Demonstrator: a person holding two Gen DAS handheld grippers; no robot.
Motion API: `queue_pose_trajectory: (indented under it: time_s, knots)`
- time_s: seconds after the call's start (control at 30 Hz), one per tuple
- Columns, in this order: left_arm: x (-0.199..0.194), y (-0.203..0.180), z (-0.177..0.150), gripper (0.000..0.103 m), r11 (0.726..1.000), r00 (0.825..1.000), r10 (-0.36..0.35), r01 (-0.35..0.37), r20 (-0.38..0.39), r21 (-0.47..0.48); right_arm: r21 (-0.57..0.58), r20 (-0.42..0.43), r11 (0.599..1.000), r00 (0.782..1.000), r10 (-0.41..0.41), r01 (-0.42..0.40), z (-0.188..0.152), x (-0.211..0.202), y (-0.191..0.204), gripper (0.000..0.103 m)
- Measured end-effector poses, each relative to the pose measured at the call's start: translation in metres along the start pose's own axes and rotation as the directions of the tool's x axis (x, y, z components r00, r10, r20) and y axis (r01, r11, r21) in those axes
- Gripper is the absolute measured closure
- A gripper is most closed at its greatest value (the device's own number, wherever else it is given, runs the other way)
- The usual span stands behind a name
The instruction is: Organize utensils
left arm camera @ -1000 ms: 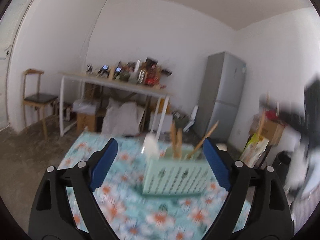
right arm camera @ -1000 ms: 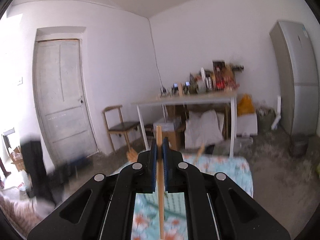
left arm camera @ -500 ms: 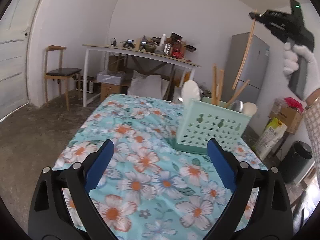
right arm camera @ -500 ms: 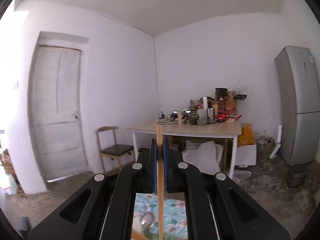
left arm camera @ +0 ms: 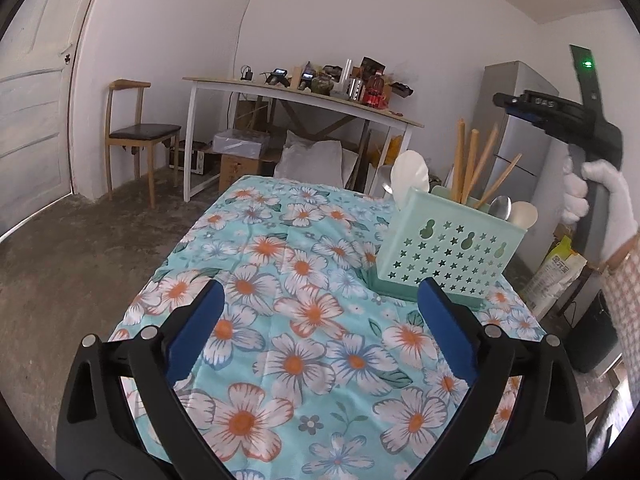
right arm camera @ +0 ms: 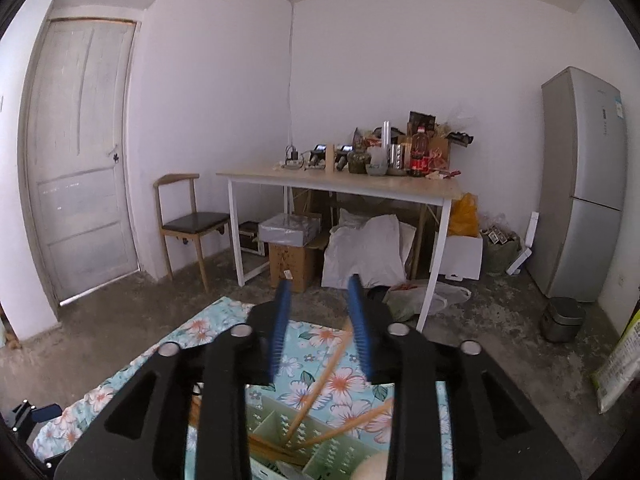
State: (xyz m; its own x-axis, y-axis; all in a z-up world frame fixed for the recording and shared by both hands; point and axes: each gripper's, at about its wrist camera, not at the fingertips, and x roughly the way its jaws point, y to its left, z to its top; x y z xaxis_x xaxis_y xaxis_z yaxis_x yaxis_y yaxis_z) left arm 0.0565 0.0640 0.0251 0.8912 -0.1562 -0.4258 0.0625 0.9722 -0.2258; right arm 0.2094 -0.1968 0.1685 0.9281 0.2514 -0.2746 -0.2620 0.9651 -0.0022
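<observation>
Now the right gripper (right arm camera: 320,324), jaws just opened and empty, has dropped its chopstick (right arm camera: 320,380) into the green caddy (left arm camera: 448,256); left gripper (left arm camera: 320,320) spread wide, idle.

A turquoise cloth (left arm camera: 304,280) printed with white, orange-centred flowers covers the tabletop; the mint-green caddy (left arm camera: 448,256) has star-shaped cut-outs; each black tool (left arm camera: 320,316) has blue pads (left arm camera: 196,328); the glove (left arm camera: 600,204) is white, the sleeve (left arm camera: 624,312) pink-checked
</observation>
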Motion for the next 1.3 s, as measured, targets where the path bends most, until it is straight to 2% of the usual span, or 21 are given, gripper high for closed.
queue_pose_trajectory:
  time_s: [0.23,0.3,0.33,0.4,0.43,0.5,0.53,0.6,0.7,0.8,0.93,1.03,1.3]
  knots:
    - [-0.009,-0.008,0.007,0.008,1.000,0.999,0.030,-0.030,0.031,-0.008,0.073,0.083,0.997,0.997,0.003,-0.009,-0.006,-0.070,-0.010,0.041]
    - [-0.012,-0.010,0.010,0.008,0.999,0.999,0.039,-0.039,0.037,-0.013,0.098,0.096,0.995,0.995,0.001,-0.011,-0.014,-0.089,-0.011,0.027]
    - [-0.013,-0.010,0.012,0.008,0.999,0.998,0.043,-0.042,0.040,-0.016,0.121,0.100,0.993,0.995,0.001,-0.013,-0.022,-0.101,-0.011,0.024]
    - [-0.014,-0.013,0.016,0.008,0.998,0.997,0.063,-0.062,0.039,-0.016,0.166,0.091,0.986,0.996,0.014,-0.029,-0.037,-0.112,-0.011,0.009]
    - [-0.013,-0.015,0.018,0.008,0.997,0.996,0.080,-0.080,0.034,-0.009,0.188,0.075,0.982,0.997,0.018,-0.032,-0.048,-0.115,-0.010,0.006]
    - [-0.009,-0.022,0.023,0.008,0.988,0.989,0.150,-0.150,0.007,0.031,0.219,0.013,0.976,1.000,-0.016,0.013,-0.074,-0.118,-0.002,0.006]
    - [-0.008,-0.024,0.023,0.008,0.986,0.987,0.162,-0.162,-0.006,0.045,0.224,-0.025,0.974,0.999,-0.039,0.044,-0.085,-0.117,0.002,0.006]
    - [-0.005,-0.029,0.025,0.008,0.978,0.980,0.199,-0.196,-0.027,0.073,0.228,-0.121,0.966,0.988,-0.100,0.125,-0.111,-0.115,0.013,0.006]
    - [-0.007,-0.034,0.025,0.008,0.972,0.975,0.222,-0.219,-0.030,0.084,0.216,-0.239,0.946,0.953,-0.188,0.241,-0.140,-0.112,0.029,0.006]
    - [-0.006,-0.039,0.027,0.008,0.965,0.968,0.246,-0.240,-0.050,0.101,0.163,-0.303,0.931,0.915,-0.268,0.326,-0.159,-0.112,0.046,0.006]
    - [-0.008,-0.047,0.027,0.008,0.956,0.959,0.275,-0.267,-0.063,0.119,0.090,-0.336,0.906,0.869,-0.364,0.414,-0.168,-0.112,0.060,0.006]
    - [-0.007,-0.052,0.027,0.008,0.951,0.951,0.295,-0.283,-0.089,0.126,0.050,-0.325,0.878,0.839,-0.437,0.477,-0.170,-0.118,0.065,0.006]
    - [-0.007,-0.055,0.025,0.008,0.937,0.936,0.335,-0.318,-0.111,0.146,0.084,-0.328,0.850,0.820,-0.469,0.520,-0.166,-0.120,0.054,0.006]
